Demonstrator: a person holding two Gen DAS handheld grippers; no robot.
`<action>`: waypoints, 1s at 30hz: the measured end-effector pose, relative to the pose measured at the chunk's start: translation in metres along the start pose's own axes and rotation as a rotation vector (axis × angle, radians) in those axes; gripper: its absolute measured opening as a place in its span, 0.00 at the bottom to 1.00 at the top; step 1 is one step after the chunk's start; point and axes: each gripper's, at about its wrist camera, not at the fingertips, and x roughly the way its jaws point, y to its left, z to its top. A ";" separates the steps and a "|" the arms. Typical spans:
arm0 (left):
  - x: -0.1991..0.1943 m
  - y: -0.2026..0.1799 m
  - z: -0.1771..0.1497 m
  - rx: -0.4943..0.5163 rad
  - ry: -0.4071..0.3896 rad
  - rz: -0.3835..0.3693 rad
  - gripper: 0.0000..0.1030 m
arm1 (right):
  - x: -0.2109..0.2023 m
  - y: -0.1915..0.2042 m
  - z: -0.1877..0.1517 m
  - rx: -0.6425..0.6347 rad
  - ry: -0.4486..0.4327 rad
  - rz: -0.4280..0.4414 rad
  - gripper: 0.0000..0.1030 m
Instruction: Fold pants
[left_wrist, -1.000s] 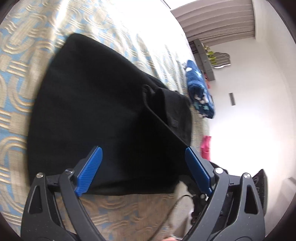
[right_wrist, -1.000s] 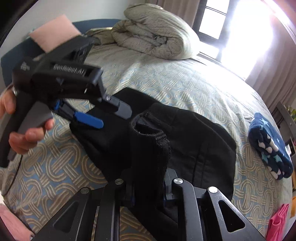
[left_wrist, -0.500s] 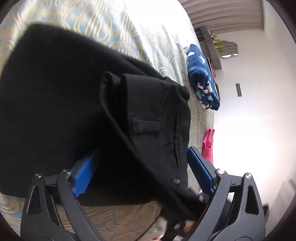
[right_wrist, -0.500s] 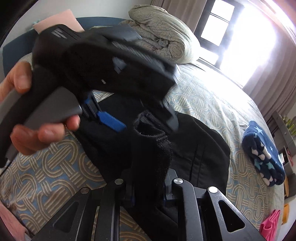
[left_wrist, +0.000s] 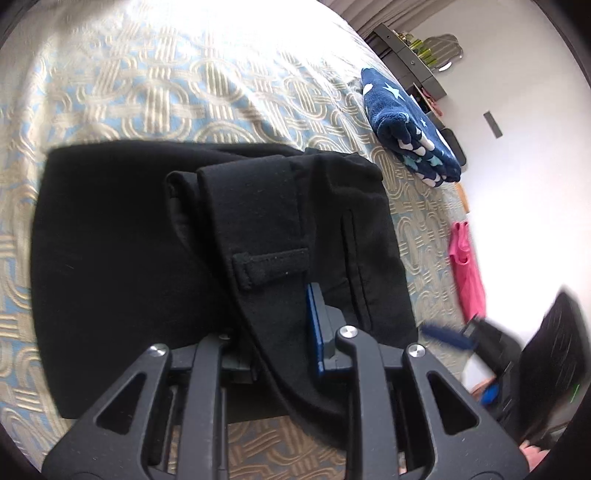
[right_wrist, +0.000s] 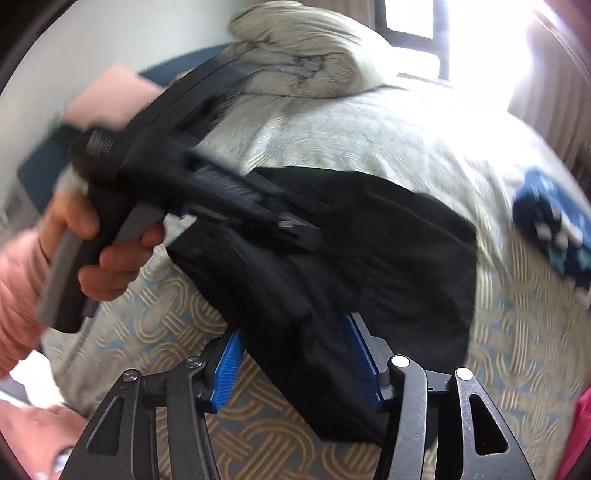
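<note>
The black pants (left_wrist: 147, 266) are spread on the patterned bed (left_wrist: 184, 92), folded over on themselves, with the waistband end raised toward the person. A handover is seen here: half a second ago the waistband was pinched in the right claw (right_wrist: 295, 354) while the left claw (left_wrist: 273, 317) hung wide open above the cloth; now the roles are swapped. The left claw has been closed down on the waistband (left_wrist: 258, 236), right by the belt loop (left_wrist: 269, 264), with only one blue pad visible against the fabric and the other hidden behind it. The right claw has been released, its blue pads (right_wrist: 227, 363) now parted on either side of the hanging fold, the cloth passing loosely between them; whether it is touched cannot be told. From the right wrist view, the left tool is seen gripped in the left hand (right_wrist: 99, 254), blurred, lying across the top of the pants. A navy starred blanket (left_wrist: 410, 125) lies folded near the far edge of the bed, well apart from the pants, and a pink garment (left_wrist: 465, 266) is draped at the bed's side. A bundled duvet (right_wrist: 306, 55) sits at the head end.
</note>
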 end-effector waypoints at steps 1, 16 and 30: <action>-0.004 -0.001 -0.001 0.016 -0.010 0.013 0.20 | -0.005 -0.010 0.000 0.038 -0.012 -0.002 0.57; -0.076 -0.054 0.031 0.326 -0.105 0.194 0.18 | -0.017 -0.107 -0.017 0.476 -0.031 -0.104 0.60; -0.070 0.053 0.026 0.097 -0.017 0.271 0.18 | 0.027 -0.042 -0.033 0.223 0.194 0.055 0.60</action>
